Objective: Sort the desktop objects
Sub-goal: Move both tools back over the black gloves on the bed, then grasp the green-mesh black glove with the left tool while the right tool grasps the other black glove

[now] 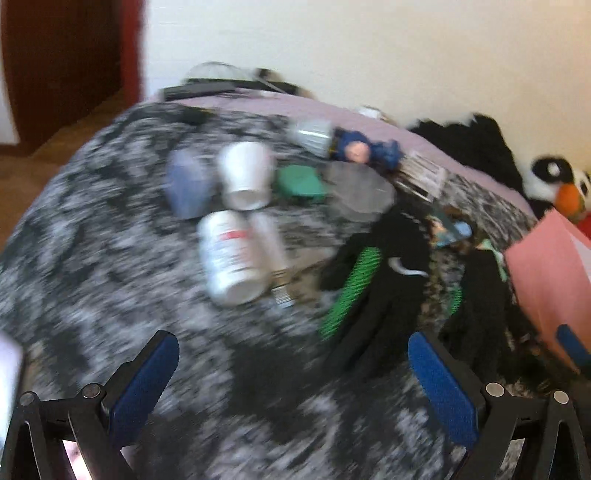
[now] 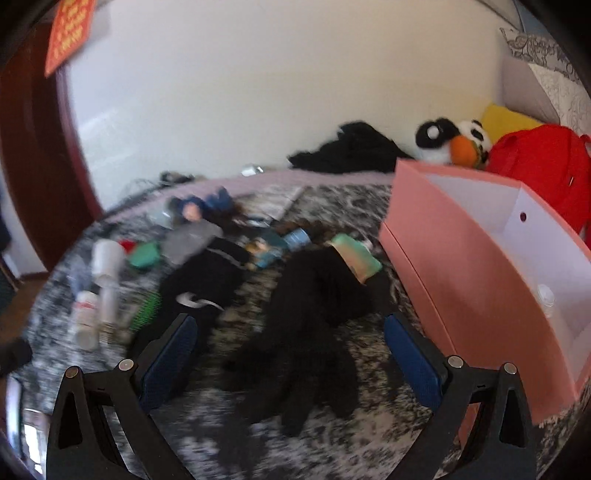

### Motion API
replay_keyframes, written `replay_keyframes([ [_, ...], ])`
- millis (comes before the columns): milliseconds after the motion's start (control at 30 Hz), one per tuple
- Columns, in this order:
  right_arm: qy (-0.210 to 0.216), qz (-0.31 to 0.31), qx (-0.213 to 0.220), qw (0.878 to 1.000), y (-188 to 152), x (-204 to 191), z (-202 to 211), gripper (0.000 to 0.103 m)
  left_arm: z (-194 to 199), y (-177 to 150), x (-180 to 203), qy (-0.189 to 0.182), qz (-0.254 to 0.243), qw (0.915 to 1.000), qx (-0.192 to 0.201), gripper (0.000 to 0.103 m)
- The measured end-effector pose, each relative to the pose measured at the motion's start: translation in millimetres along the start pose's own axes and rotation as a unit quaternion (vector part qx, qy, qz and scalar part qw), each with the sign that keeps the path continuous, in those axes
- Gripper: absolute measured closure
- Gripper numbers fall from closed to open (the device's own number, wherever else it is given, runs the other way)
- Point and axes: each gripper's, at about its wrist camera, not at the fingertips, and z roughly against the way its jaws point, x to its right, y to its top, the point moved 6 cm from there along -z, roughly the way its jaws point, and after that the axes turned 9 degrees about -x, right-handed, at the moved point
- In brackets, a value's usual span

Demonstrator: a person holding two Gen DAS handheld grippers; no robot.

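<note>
Both grippers spread wide and empty: left gripper [image 1: 293,376] hovering over the black-and-white blanket [image 1: 92,258], right gripper [image 2: 290,363] above a black garment [image 2: 314,314]. Clutter all over: white bottle [image 1: 231,258] lying near a white cup [image 1: 245,177], green case [image 1: 300,181], blue figurine [image 1: 364,149]. Pink box [image 2: 476,273] off to the right, open top, touching the blanket's edge.

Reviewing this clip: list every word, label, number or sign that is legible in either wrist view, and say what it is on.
None can be read.
White bottle: red label band, blurred.
Tube beside it: barcode, digits too small.
Red poster on the door: yellow characters, blurred.
Black garment: white mark, shape unclear.
Pink box: no print visible.
</note>
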Motion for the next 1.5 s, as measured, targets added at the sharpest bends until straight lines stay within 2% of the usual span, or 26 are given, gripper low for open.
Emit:
replay_keyframes([
  [133,-0.020,-0.012,-0.026,0.999,-2,19,-29,0.000,-39,17,47,-0.002,-0.056,0.9981,-0.027,0.001],
  [333,-0.015,-0.019,-0.058,0.998,-3,32,-61,0.000,-99,32,80,-0.014,-0.062,0.9950,-0.077,0.001],
  [433,-0.017,-0.005,-0.067,0.998,-2,32,-71,0.001,-124,31,89,0.004,-0.081,0.9922,-0.095,0.001],
  [533,-0.015,0.009,-0.081,0.997,-4,30,-83,0.001,-136,32,91,0.017,-0.096,0.9900,-0.102,0.001],
  [767,0.001,0.018,-0.103,0.995,-5,20,-98,0.005,-141,33,87,0.047,-0.097,0.9900,-0.091,0.001],
  [867,0.007,0.019,-0.109,0.994,-7,17,-102,0.009,-142,33,87,0.052,-0.098,0.9899,-0.088,0.001],
  [1067,0.017,0.039,-0.109,0.993,-9,7,-101,0.026,-147,33,86,0.070,-0.103,0.9892,-0.079,0.001],
  [1167,0.026,0.049,-0.109,0.992,-10,2,-99,0.038,-150,33,85,0.075,-0.105,0.9886,-0.077,0.002],
  [1267,0.034,0.053,-0.109,0.992,-11,-1,-98,0.046,-148,33,86,0.077,-0.105,0.9876,-0.088,0.013],
  [1300,0.039,0.053,-0.110,0.992,-11,-2,-98,0.049,-146,33,87,0.078,-0.108,0.9871,-0.088,0.026],
  [1333,0.044,0.051,-0.112,0.991,-11,-2,-98,0.053,-144,33,88,0.080,-0.111,0.9866,-0.088,0.045],
  [1367,0.049,0.050,-0.112,0.991,-11,-3,-97,0.054,-141,33,88,0.087,-0.114,0.9859,-0.086,0.055],
  [1400,0.053,0.049,-0.113,0.991,-11,-3,-97,0.058,-140,33,89,0.088,-0.114,0.9858,-0.086,0.076],
  [1500,0.060,0.051,-0.113,0.990,-12,-5,-95,0.064,-138,30,89,0.090,-0.108,0.9857,-0.092,0.083],
])
